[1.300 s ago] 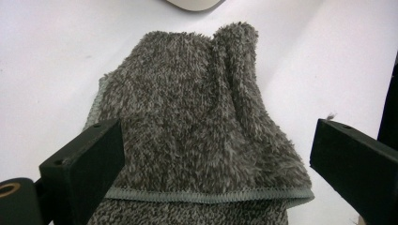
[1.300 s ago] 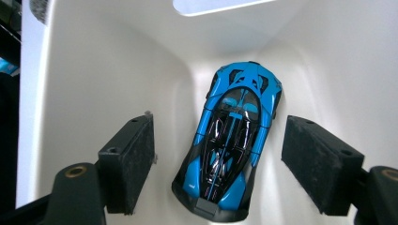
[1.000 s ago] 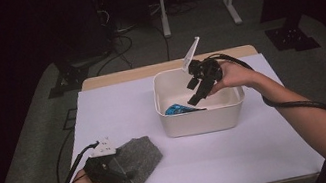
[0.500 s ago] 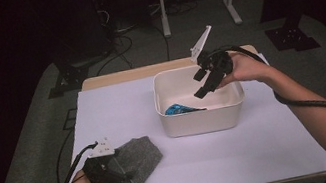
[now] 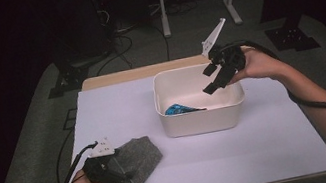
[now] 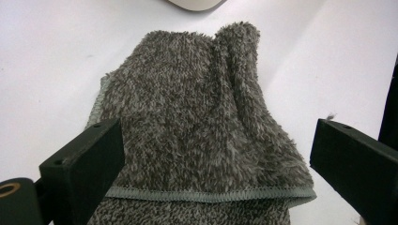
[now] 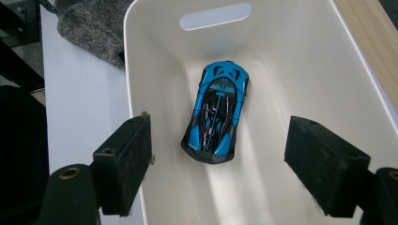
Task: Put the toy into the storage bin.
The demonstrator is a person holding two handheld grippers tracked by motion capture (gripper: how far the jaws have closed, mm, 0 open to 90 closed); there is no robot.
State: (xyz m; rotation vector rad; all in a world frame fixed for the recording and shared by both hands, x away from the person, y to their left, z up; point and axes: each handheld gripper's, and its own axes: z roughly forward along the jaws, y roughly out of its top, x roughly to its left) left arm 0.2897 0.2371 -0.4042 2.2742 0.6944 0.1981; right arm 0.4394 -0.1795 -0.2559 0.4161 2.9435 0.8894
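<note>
**Toy car in bin, right jaws wide and empty above it; left jaws straddling grey towel**

My right gripper (image 5: 213,78) hung over the far right part of the white plastic bin (image 5: 199,123), tilted down toward its inside. In the right gripper view its jaws stood wide apart with nothing between the pads; both pads were clear of the blue toy sports car (image 7: 217,112). The car lay flat on the bin floor, wheels down, roughly centred in that view, below the slot handle (image 7: 215,16) cut into the end wall. In the high view the car sat at the near-left part of the bin floor, close to the front wall.

My left gripper (image 5: 114,173) was at the near-left corner of the desk (image 5: 118,109), low over the grey fluffy towel (image 6: 197,136). Jaws open there too: in the left gripper view the towel lay folded between them, its stitched hem running across near the bottom. The left pad overlapped the towel's edge, but I couldn't tell if it touched; the right pad stood off to the side, apart from the fabric. No squeeze on the cloth.

Towel and bin were apart on the white desk cover, bin farther back and right. Cables trailed from both grippers.
</note>
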